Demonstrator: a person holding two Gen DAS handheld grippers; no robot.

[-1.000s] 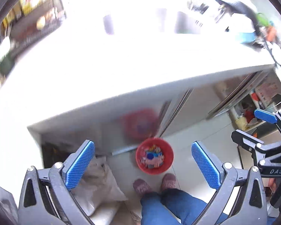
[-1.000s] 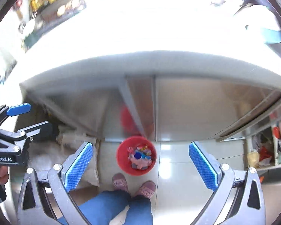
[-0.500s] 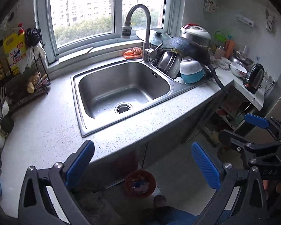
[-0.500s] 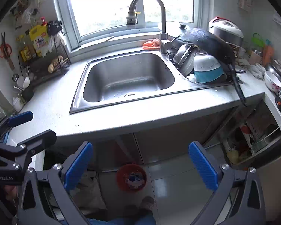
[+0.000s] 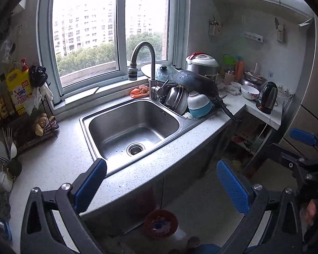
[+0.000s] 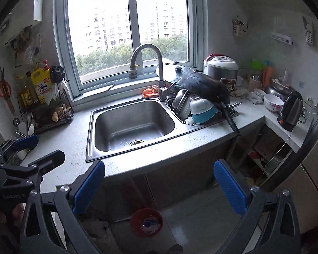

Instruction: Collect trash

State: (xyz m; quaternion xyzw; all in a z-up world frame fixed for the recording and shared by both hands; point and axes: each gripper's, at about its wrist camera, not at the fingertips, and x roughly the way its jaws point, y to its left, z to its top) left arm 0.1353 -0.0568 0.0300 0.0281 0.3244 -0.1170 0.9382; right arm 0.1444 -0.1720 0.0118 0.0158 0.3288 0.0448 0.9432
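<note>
A red trash bin holding colourful scraps stands on the floor below the counter; it also shows in the right wrist view. My left gripper is open and empty, held in the air in front of the counter edge, above the bin. My right gripper is open and empty at about the same height. Each gripper shows in the other's view: the right one at the right edge, the left one at the left edge. I see no loose trash on the counter.
A steel sink with a tall faucet sits in the grey counter. Stacked bowls and a black pan fill the drain rack. A kettle, rice cooker and wire rack stand around.
Both grippers have tilted up from looking straight down at the bin and floor to facing the sink and window. Both stayed open and empty.
</note>
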